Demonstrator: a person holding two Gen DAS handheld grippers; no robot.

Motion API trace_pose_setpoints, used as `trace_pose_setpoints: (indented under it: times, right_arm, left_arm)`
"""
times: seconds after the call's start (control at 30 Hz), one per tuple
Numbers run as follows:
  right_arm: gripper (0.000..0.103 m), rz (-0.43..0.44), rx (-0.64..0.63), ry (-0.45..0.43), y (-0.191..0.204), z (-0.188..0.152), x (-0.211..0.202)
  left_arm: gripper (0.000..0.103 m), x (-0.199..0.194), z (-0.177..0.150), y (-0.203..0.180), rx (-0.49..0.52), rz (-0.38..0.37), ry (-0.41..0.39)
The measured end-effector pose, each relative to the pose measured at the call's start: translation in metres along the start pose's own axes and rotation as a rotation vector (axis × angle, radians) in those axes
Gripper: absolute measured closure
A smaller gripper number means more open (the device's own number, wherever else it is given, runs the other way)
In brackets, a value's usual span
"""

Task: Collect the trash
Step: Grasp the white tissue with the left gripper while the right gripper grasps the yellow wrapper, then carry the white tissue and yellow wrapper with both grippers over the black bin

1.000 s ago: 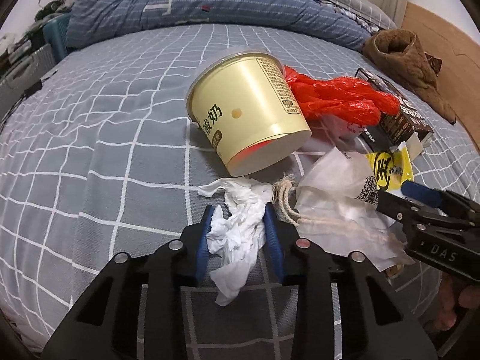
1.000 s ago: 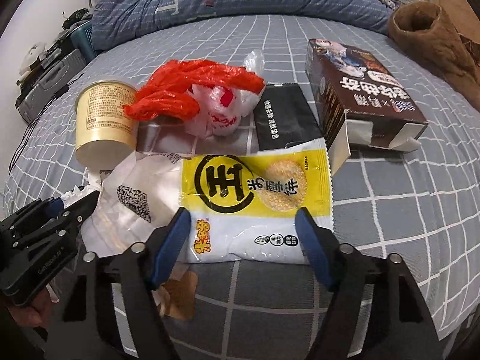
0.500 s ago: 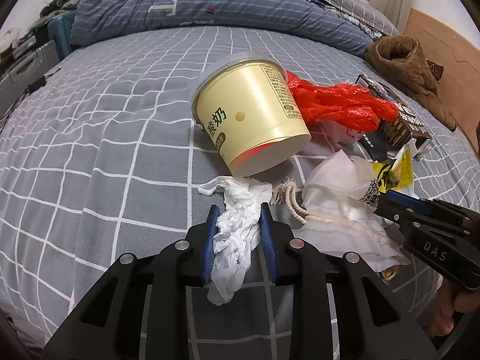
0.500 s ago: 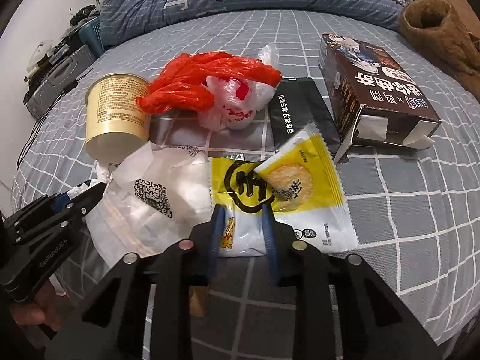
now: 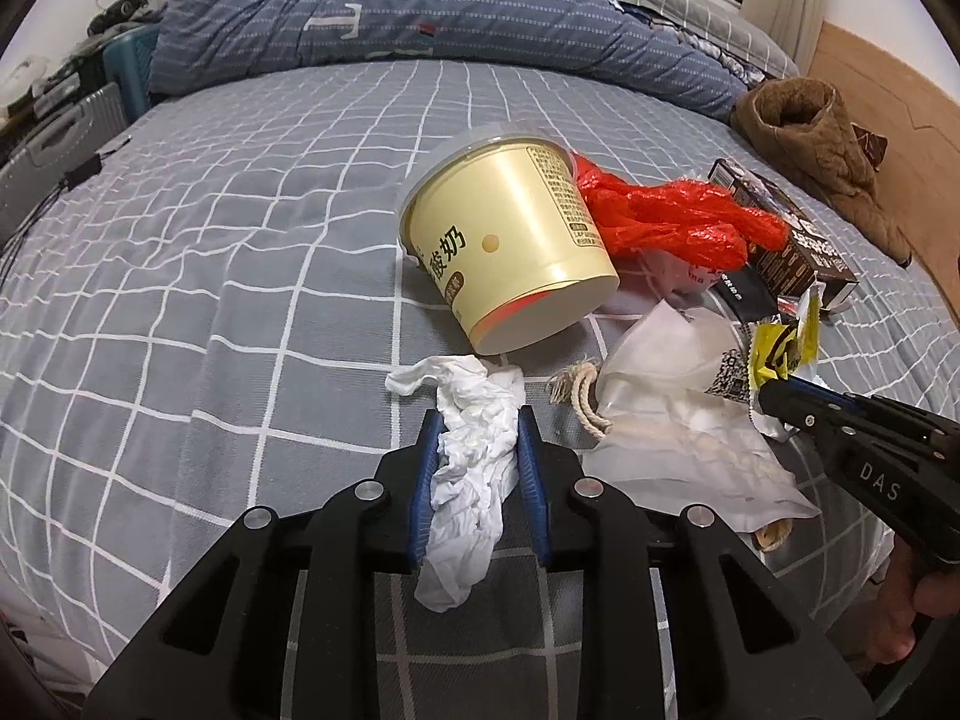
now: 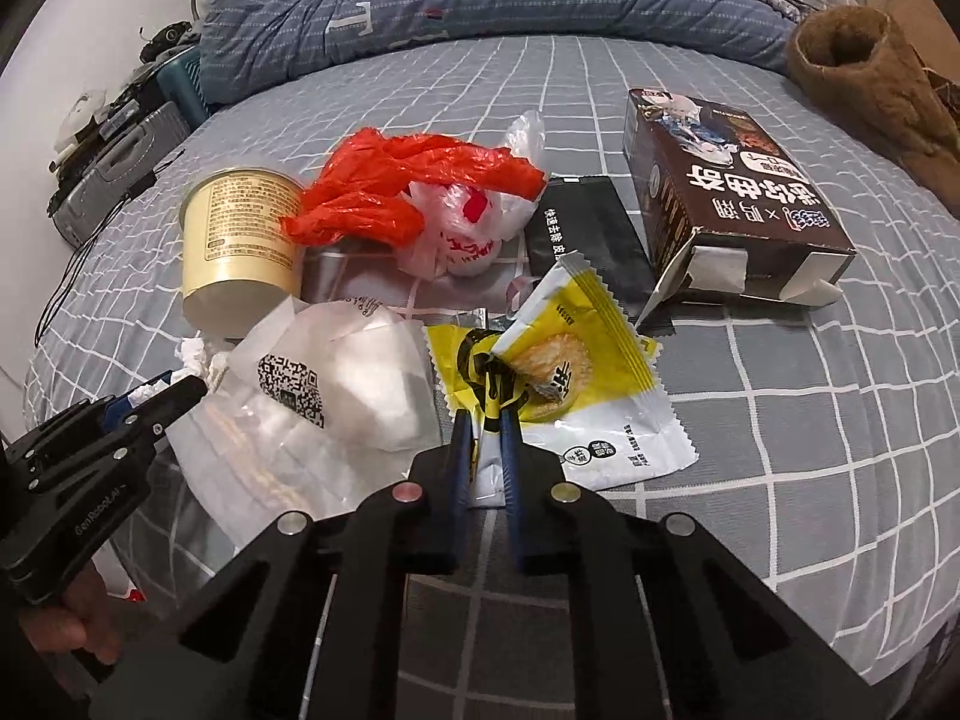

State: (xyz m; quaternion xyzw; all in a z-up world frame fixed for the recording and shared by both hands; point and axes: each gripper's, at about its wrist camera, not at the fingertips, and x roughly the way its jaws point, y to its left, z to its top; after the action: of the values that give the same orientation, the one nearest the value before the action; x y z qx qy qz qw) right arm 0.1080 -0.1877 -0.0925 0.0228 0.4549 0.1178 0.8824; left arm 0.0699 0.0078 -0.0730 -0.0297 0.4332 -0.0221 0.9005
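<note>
Trash lies on a grey checked bed. My left gripper (image 5: 477,420) is shut on a crumpled white tissue (image 5: 474,450), which hangs down between the blue pads. My right gripper (image 6: 485,417) is shut on a yellow and white cracker wrapper (image 6: 576,372), which buckles upward in the pinch. A cream yogurt tub (image 5: 510,252) lies on its side just beyond the tissue. Beside it are a red plastic bag (image 6: 408,192), a translucent white bag (image 6: 336,396) with a QR code, a black pouch (image 6: 591,234) and a brown carton (image 6: 726,204).
A rolled blue striped duvet (image 5: 420,18) runs along the far side of the bed. A brown fleece garment (image 5: 822,138) sits at the right edge. Boxes and devices (image 6: 114,162) stand off the bed's left side. A hand (image 6: 78,618) holds the left gripper.
Both grippers closed: the left squeezed the tissue tighter, the right went from wide open around the flat wrapper to pinching it, crumpling it upward. Neither hand travelled.
</note>
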Motion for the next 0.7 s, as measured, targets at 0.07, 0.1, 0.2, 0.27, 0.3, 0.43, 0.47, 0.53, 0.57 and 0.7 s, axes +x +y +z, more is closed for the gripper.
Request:
trace_pose_setpoints:
  times: [0.07, 0.1, 0.2, 0.27, 0.3, 0.43, 0.47, 0.53, 0.57, 0.7]
  right_arm:
    - [0.093, -0.003, -0.002, -0.005, 0.001, 0.000, -0.004]
    - [0.094, -0.005, -0.002, -0.007, 0.002, 0.000, -0.006]
    - [0.094, -0.012, -0.007, -0.015, 0.003, 0.001, -0.012]
    - [0.094, -0.015, -0.009, -0.020, 0.003, 0.001, -0.016]
    - [0.094, -0.017, -0.011, -0.023, 0.004, 0.001, -0.019]
    - [0.094, -0.022, -0.014, -0.034, 0.005, 0.000, -0.030]
    - [0.094, -0.023, -0.016, -0.038, 0.006, 0.000, -0.033]
    - [0.094, -0.024, -0.018, -0.046, 0.007, 0.000, -0.040]
    - [0.094, -0.026, -0.020, -0.048, 0.007, 0.000, -0.042]
    - [0.094, -0.028, -0.026, -0.063, 0.011, -0.001, -0.056]
  left_arm:
    - [0.079, -0.003, 0.000, 0.001, -0.001, 0.000, -0.004]
    - [0.079, -0.004, 0.000, 0.001, -0.001, 0.000, -0.005]
    - [0.079, -0.010, 0.001, 0.001, 0.000, -0.002, -0.012]
    - [0.079, -0.013, 0.002, 0.001, -0.001, -0.005, -0.017]
    - [0.079, -0.016, 0.002, 0.001, -0.003, -0.005, -0.020]
    - [0.079, -0.024, 0.002, 0.000, -0.002, -0.003, -0.029]
    - [0.079, -0.026, 0.002, -0.001, -0.003, -0.003, -0.033]
    - [0.079, -0.032, 0.001, -0.001, -0.005, -0.006, -0.040]
    - [0.079, -0.035, 0.001, -0.001, -0.006, -0.006, -0.043]
    - [0.079, -0.046, 0.000, -0.002, -0.013, -0.009, -0.056]
